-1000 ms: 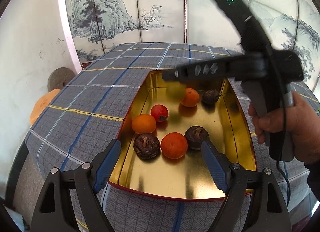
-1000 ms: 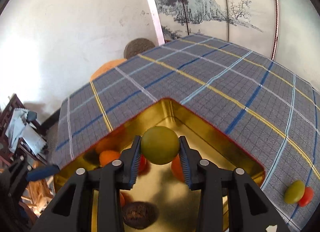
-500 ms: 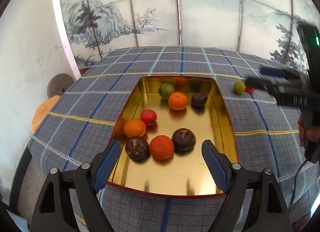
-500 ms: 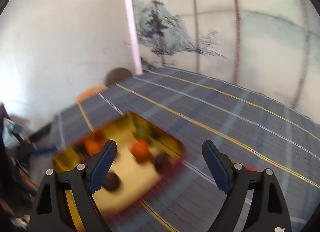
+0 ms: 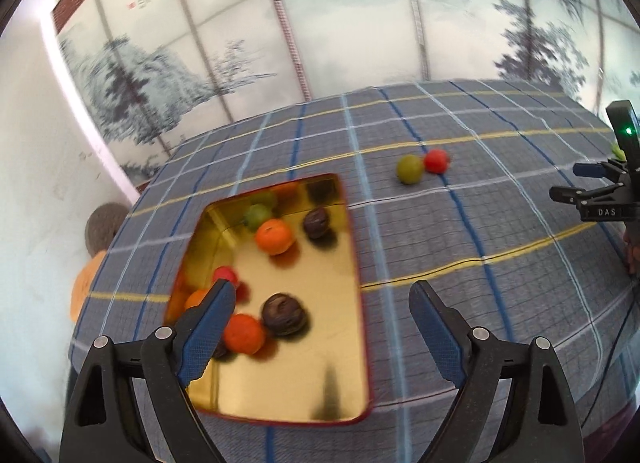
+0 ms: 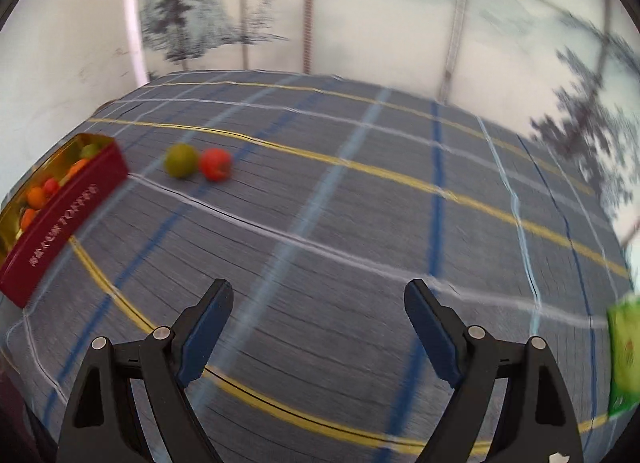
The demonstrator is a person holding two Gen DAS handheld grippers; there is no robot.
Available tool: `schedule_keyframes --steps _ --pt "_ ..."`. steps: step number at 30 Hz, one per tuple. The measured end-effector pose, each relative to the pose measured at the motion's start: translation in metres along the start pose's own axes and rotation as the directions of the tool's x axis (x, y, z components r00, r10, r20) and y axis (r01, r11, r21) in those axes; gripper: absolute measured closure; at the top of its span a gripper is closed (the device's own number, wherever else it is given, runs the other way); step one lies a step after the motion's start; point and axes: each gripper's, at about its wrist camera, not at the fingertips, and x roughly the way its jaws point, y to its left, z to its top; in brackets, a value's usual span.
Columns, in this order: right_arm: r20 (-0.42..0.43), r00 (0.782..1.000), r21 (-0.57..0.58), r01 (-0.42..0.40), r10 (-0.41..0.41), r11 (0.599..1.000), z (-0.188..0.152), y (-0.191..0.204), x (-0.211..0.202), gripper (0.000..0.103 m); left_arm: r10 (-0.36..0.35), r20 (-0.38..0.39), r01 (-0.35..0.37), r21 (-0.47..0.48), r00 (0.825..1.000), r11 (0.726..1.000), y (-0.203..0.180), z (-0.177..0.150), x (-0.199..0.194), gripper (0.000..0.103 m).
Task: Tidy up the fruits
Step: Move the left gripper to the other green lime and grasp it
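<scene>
Left claw (image 5: 320, 303) and right claw (image 6: 318, 301) gape empty.

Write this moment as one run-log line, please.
left hand-held gripper: open, empty | right hand-held gripper: open, empty | green fruit, red fruit: on cloth, outside tin

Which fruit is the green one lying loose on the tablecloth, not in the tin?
Start at the gold tin on the plaid tablecloth. Out on the bare cloth beyond its far corner, two small round fruits lie together. The green fruit is the one nearer the tin, beside its neighbour, the red fruit.
</scene>
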Motion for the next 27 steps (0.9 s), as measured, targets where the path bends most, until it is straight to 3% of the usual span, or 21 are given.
schedule_keyframes --steps 4,6,10,14,19,23,27 --pt "-0.014 0.999 0.082 -0.036 0.038 0.996 -0.009 -0.024 0.002 0.015 -0.016 -0.016 0.017 0.084 1.000 0.996 -0.024 0.016 0.009 0.014" --pt "0.004 0.998 0.109 -0.058 0.058 0.992 -0.010 -0.031 -0.001 0.008 -0.051 -0.034 0.055 0.122 0.998 0.991 -0.034 0.026 0.016 0.014" --pt "0.016 0.996 0.135 -0.088 0.087 0.987 -0.011 -0.037 -0.004 0.006 -0.122 -0.073 0.134 0.200 0.990 0.971 -0.045 0.050 0.035 0.014" --pt "0.042 0.994 0.154 -0.106 0.101 0.982 -0.012 -0.040 -0.008 0.003 -0.226 -0.107 0.248 0.295 0.968 0.923 -0.049 0.080 0.062 0.014" --pt "0.049 0.992 0.163 -0.126 0.119 0.979 -0.010 -0.040 -0.008 0.001 -0.254 -0.171 0.303 0.413 0.952 0.859 -0.062 0.111 0.107 0.014" --pt "0.055 0.990 0.162 -0.137 0.130 0.977 -0.011 -0.041 -0.008 0.001 -0.275 -0.242 0.358 0.434 0.930 0.827 -0.071 0.127 0.144 0.016" --pt "0.069 0.987 0.170 -0.152 0.142 0.974 -0.012 -0.043 -0.011 0.001 -0.257 -0.293 0.369 0.442 0.921 0.818 -0.077 0.133 0.173 0.020"
